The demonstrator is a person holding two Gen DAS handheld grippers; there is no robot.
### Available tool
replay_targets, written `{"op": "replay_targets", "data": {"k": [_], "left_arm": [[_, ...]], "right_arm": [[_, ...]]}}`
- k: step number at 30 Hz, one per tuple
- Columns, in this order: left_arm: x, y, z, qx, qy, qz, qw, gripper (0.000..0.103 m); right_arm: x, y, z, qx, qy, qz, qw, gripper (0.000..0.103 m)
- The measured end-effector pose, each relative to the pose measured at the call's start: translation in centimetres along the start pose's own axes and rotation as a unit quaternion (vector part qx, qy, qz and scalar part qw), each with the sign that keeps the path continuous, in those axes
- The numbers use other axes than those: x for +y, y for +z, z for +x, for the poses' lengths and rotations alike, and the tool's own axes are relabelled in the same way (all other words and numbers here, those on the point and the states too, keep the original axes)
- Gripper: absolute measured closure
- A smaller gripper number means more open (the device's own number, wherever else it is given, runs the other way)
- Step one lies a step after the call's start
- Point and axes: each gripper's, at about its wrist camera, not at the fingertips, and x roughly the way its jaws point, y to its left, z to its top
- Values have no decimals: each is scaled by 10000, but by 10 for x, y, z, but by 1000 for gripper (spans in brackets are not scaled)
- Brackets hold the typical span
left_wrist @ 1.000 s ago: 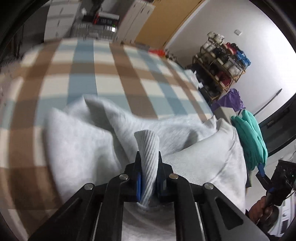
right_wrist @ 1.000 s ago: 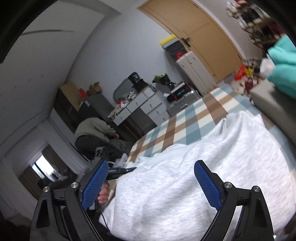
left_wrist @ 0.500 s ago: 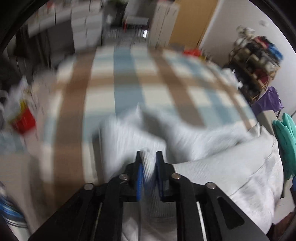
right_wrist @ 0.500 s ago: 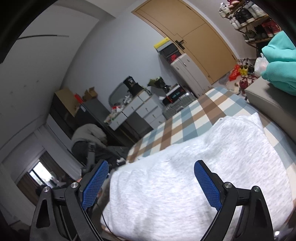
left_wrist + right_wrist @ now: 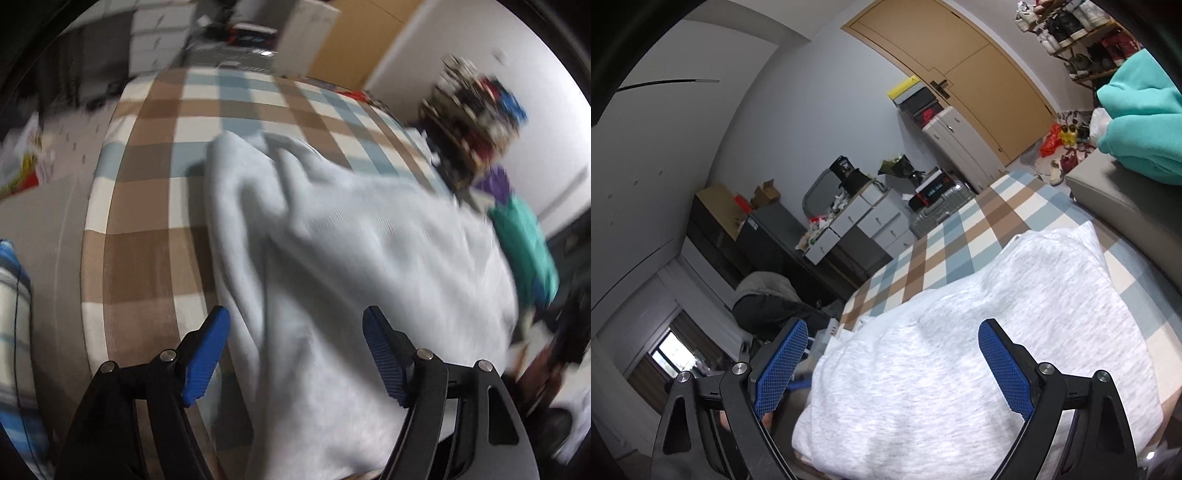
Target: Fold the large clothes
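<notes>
Only the left wrist view shows the grey sweatshirt's rumpled far edge on the checked bed, blurred; left gripper opening, right gripper wide, both empty.

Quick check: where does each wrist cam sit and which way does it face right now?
Left wrist: on the left gripper, angled steeply down at the grey sweatshirt on the checked bed; fingers opening, nothing between them.
Right wrist: on the right gripper, facing across the bed toward the door; fingers apart over the sweatshirt.
Shared: sweatshirt, bed, teal garment.
</notes>
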Motion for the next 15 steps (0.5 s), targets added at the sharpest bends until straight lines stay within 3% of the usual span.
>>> {"op": "replay_targets", "data": {"k": [2, 3, 4, 5, 7, 8, 11, 15], "left_arm": [[-12, -9, 14, 237, 403, 407, 9981, 33], [-16, -14, 22, 381, 631, 543, 9958, 39], [-17, -16, 27, 461, 720, 593, 9946, 49], [-17, -20, 30, 525, 849, 618, 9931, 72], [-14, -22, 26, 454, 924, 475, 9936, 82], [-12, -21, 18, 325, 1032, 361, 9935, 99], [-7, -21, -5, 20, 949, 32, 9955, 99], [-8, -38, -28, -260, 1405, -108, 9897, 102]], "right_arm": [[2, -1, -2, -31, 30, -36, 10000, 8], [4, -1, -3, -39, 36, -56, 10000, 8], [5, -1, -4, -53, 40, -84, 9999, 8], [5, -1, -4, -65, 40, -100, 9999, 8], [6, -2, -6, -85, 35, -116, 9999, 8], [6, -2, -7, -103, 33, -114, 9999, 8], [3, -2, -13, -201, 49, -75, 9998, 8], [-3, 0, -18, -294, 88, 39, 9995, 8]]}}
